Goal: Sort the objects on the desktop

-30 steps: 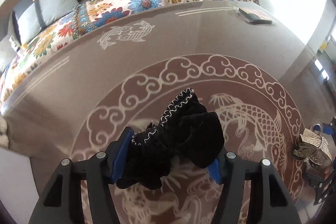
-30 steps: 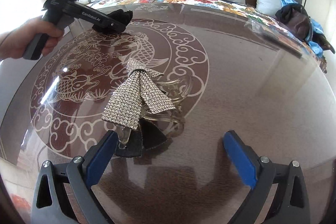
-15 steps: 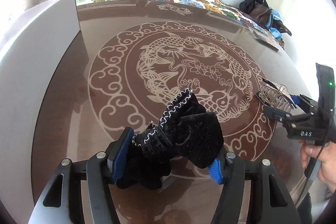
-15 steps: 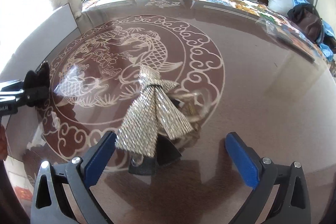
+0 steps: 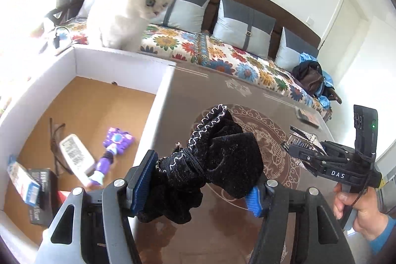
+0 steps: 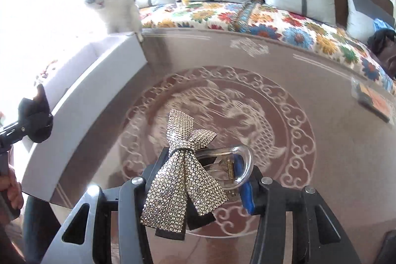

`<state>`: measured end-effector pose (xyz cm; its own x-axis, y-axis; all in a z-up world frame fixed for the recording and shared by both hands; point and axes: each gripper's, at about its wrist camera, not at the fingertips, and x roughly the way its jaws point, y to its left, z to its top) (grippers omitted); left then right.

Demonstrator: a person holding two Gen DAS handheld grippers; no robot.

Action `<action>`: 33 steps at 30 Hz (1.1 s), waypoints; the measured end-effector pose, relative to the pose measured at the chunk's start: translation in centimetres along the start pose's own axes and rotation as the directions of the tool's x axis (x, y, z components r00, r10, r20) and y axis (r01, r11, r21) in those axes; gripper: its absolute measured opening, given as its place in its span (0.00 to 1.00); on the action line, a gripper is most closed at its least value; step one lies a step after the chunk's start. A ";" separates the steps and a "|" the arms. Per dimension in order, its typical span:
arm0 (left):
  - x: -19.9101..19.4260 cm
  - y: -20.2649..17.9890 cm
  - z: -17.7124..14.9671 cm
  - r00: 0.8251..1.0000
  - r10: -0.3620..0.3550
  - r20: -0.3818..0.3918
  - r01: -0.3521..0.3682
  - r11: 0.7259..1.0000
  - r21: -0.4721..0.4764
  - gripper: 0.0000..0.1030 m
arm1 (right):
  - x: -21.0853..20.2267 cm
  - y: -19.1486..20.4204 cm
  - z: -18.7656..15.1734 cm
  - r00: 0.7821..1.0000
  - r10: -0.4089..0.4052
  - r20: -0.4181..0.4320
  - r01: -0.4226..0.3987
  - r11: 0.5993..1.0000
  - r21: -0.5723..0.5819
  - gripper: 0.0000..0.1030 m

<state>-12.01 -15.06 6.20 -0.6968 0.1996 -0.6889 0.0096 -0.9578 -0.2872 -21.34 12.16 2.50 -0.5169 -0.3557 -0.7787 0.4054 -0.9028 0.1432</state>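
Left tool (image 5: 195, 180) is clamping the black velvet scrunchie (image 5: 212, 165) and right tool (image 6: 198, 180), jaws just closing, is gripping the rhinestone bow clip (image 6: 185, 180), likely bound for the white box (image 5: 118, 66).

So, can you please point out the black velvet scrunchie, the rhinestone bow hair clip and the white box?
black velvet scrunchie (image 5: 222, 165): left wrist view, on the velvet body between the fingers.
rhinestone bow hair clip (image 6: 183, 180): right wrist view, on the bow's left tail.
white box (image 5: 118, 64): left wrist view, on its far inner wall.
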 end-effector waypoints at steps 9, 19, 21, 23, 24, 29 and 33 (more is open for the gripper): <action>-4.1 13.7 -1.2 0.967 0.239 -0.090 -0.250 0.958 -0.138 0.61 | 4.2 22.8 7.0 0.963 0.267 -0.035 -0.268 0.936 -0.231 0.48; -3.7 16.8 -6.6 0.926 0.331 -0.182 -0.363 0.912 -0.191 0.85 | 12.7 31.4 5.2 0.951 0.173 -0.257 -0.243 0.932 -0.271 0.92; -5.1 16.4 -6.1 0.921 0.367 -0.133 -0.388 0.899 -0.205 0.93 | 12.1 30.7 5.8 0.953 0.172 -0.248 -0.235 0.938 -0.255 0.92; -6.2 16.0 -5.6 0.926 0.364 -0.097 -0.377 0.895 -0.238 0.97 | 10.7 30.1 6.9 0.958 0.162 -0.238 -0.222 0.942 -0.251 0.93; -6.7 15.9 -5.3 0.937 0.340 -0.082 -0.350 0.903 -0.248 0.97 | 9.9 30.0 7.3 0.960 0.158 -0.231 -0.216 0.943 -0.253 0.94; -8.3 13.0 -4.8 0.901 0.432 -0.036 -0.430 0.883 -0.186 0.98 | 7.4 30.0 7.8 0.972 0.103 -0.210 -0.159 0.950 -0.269 1.00; -9.6 12.1 -4.7 0.886 0.463 -0.005 -0.454 0.867 -0.206 0.98 | 6.5 30.1 7.3 0.968 0.121 -0.219 -0.182 0.941 -0.285 1.00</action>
<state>-1.81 -27.54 6.22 -0.6096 -0.2657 -0.7469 0.4727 -0.8782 -0.0734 -17.98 -19.08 6.22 -0.2862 -0.4009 -0.8703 0.6905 -0.7160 0.1028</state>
